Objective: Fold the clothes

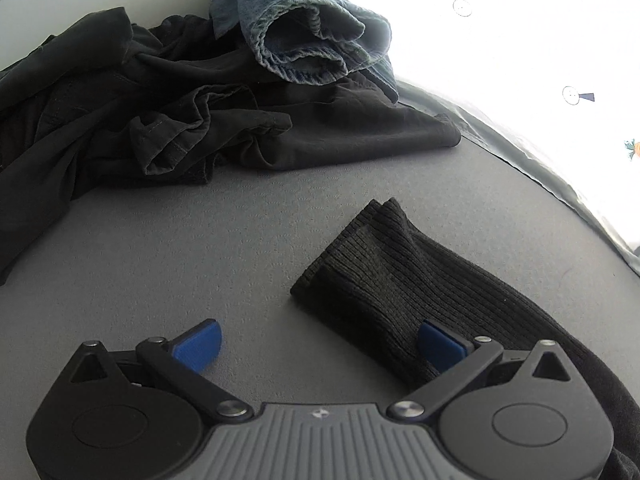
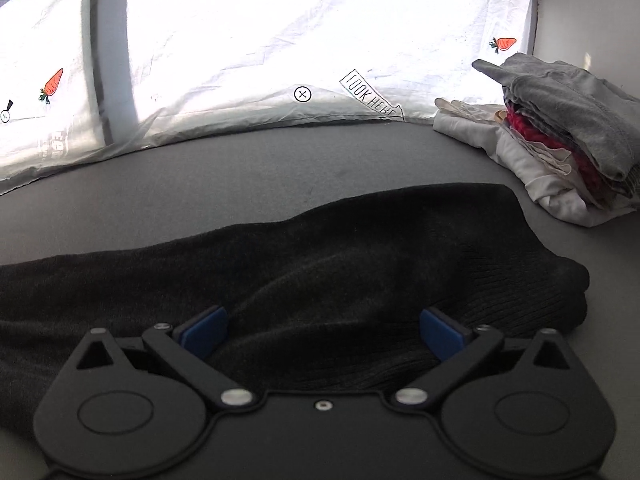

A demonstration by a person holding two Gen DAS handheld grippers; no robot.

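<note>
A black ribbed knit garment lies flat on the grey table [image 1: 200, 248]. In the left wrist view its sleeve [image 1: 384, 276] with the cuff end points away to the left. My left gripper [image 1: 320, 344] is open, its right finger over the sleeve, its left finger over bare table. In the right wrist view the garment's body [image 2: 320, 256] spreads across the table. My right gripper [image 2: 324, 332] is open just above it, both blue pads over the cloth, holding nothing.
A heap of black clothes [image 1: 120, 120] with a rolled pair of blue jeans [image 1: 304, 36] on top lies at the back left. A stack of folded grey, red and white clothes [image 2: 560, 140] stands at the back right. A white printed sheet [image 2: 280, 40] hangs behind the table.
</note>
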